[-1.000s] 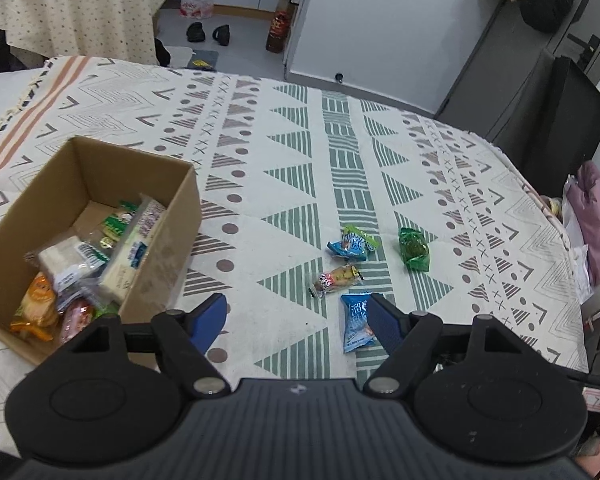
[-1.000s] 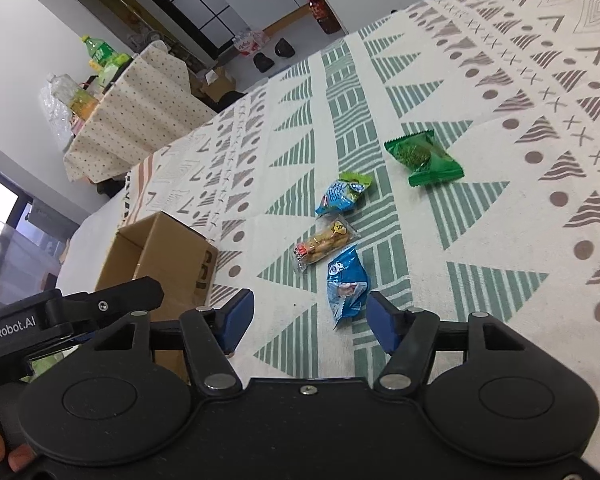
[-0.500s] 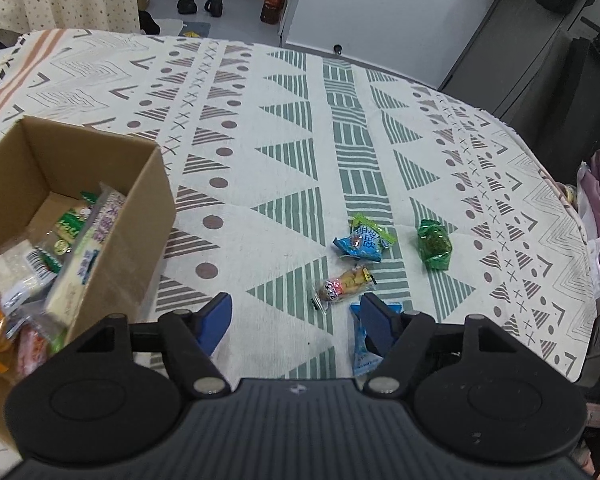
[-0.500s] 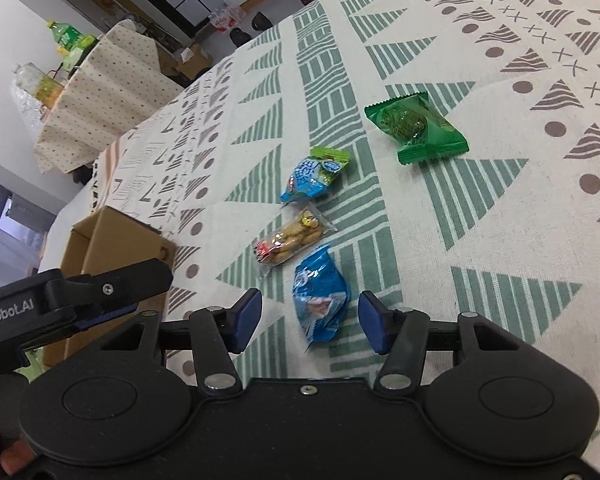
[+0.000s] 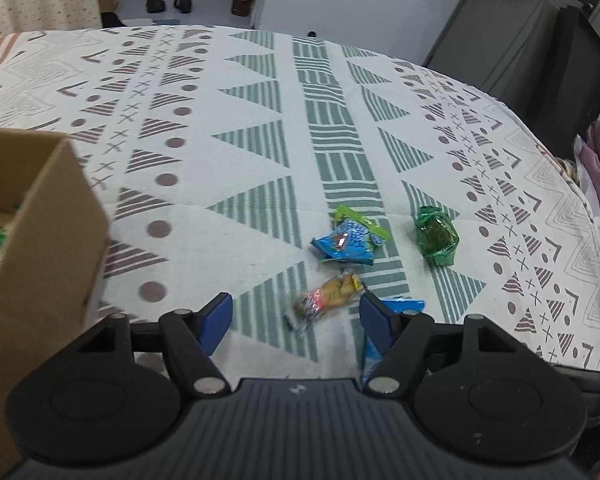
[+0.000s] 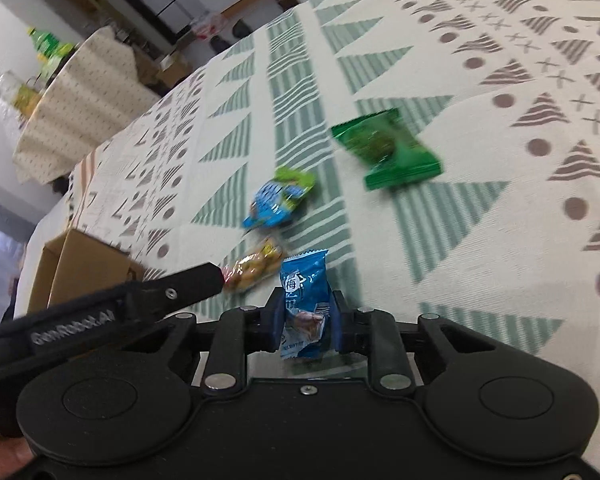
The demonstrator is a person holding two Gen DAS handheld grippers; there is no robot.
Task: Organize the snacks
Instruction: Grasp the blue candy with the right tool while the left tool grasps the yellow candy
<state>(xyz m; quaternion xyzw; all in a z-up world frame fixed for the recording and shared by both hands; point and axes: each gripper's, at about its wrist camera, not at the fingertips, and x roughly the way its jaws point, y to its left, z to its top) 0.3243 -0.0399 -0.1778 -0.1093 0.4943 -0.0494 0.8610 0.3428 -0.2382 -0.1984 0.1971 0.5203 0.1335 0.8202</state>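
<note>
Blue snack packet [image 6: 304, 304] is sitting pinched between the closed fingers of the right gripper [image 6: 304, 320], just beside the yellow snack [image 6: 256, 266]. Beyond the yellow snack are lying a blue-and-green packet [image 6: 278, 200] and a green packet [image 6: 386, 152]. Left gripper [image 5: 294, 316] is hovering with jaws spread wide near the yellow snack, cardboard box [image 5: 40, 240] to its left.

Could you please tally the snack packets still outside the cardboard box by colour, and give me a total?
Blue packets: 2, the blue packet with a green end lying on the tablecloth, and the plain blue packet gripped by the right hand-held gripper.
Green packets: 1, the green packet.
Clear packets with yellow contents: 1, the clear packet.
Total: 4.
</note>
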